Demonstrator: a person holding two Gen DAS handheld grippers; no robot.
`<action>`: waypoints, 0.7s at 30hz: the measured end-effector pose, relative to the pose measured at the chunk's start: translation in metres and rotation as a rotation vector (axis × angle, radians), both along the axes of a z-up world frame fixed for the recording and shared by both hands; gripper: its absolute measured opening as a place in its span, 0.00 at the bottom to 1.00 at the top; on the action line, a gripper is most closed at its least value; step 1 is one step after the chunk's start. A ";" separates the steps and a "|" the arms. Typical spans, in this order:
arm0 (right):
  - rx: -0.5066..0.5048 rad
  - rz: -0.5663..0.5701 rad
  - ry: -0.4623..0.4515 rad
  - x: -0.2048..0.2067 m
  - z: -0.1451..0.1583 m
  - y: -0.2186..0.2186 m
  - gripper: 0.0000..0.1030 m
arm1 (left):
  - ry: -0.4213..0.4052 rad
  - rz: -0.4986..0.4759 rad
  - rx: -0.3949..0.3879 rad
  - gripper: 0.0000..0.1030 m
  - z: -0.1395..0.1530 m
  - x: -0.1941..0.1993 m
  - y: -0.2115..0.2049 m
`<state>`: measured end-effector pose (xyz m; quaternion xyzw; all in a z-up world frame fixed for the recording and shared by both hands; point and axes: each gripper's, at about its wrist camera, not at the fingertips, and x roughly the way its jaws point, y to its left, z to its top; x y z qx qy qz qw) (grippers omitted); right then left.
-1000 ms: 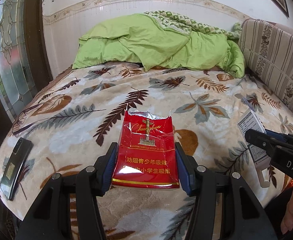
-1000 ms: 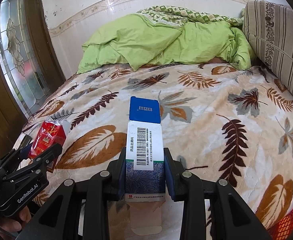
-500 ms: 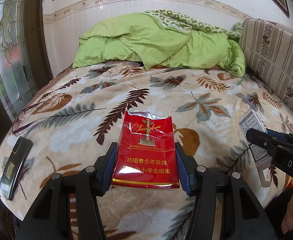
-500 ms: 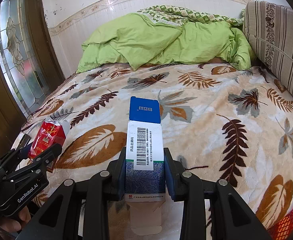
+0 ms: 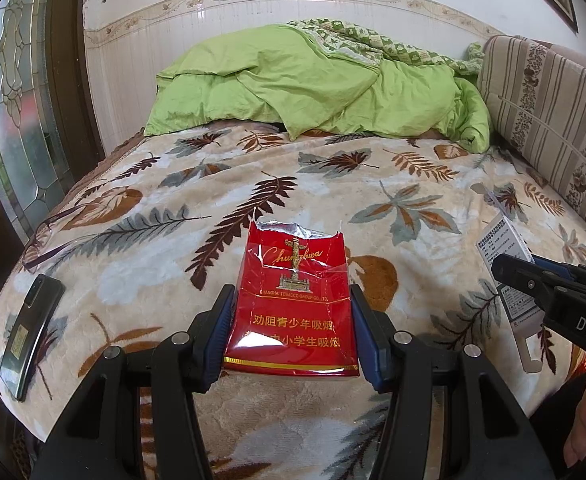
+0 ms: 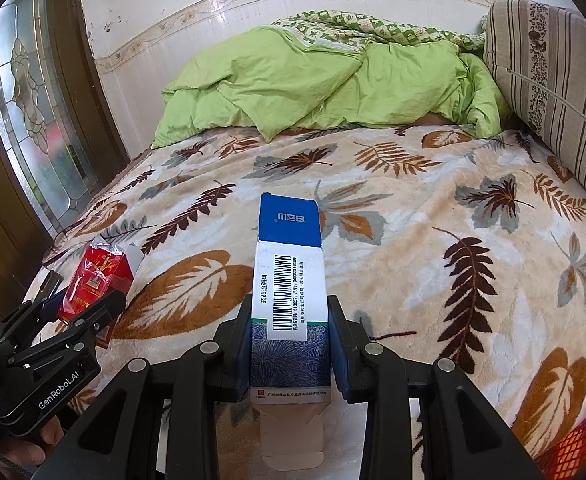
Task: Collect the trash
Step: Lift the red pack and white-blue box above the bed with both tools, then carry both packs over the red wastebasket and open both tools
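Observation:
A torn-open red cigarette pack (image 5: 293,300) is pinched between the blue pads of my left gripper (image 5: 291,336), held just above the leaf-patterned bedspread (image 5: 333,200). My right gripper (image 6: 289,344) is shut on a white and blue medicine box (image 6: 289,280) with a barcode label, both end flaps open. Each gripper appears in the other's view: the right one (image 5: 521,280) with its box (image 5: 505,248) at the right edge, the left one (image 6: 89,312) with the red pack (image 6: 93,276) at the lower left.
A dark phone (image 5: 29,328) lies near the bed's left edge, with glasses (image 5: 41,236) beyond it. A green quilt (image 5: 313,88) is heaped at the far end. A striped cushion (image 5: 549,120) lines the right side. Red mesh (image 6: 581,440) shows at the lower right.

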<state>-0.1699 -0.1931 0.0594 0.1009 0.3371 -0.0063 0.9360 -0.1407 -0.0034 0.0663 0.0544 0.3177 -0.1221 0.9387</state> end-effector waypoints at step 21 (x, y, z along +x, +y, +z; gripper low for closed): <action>0.200 -0.077 -0.006 -0.038 0.029 -0.033 0.34 | 0.025 -0.147 -0.082 0.52 0.022 -0.018 -0.027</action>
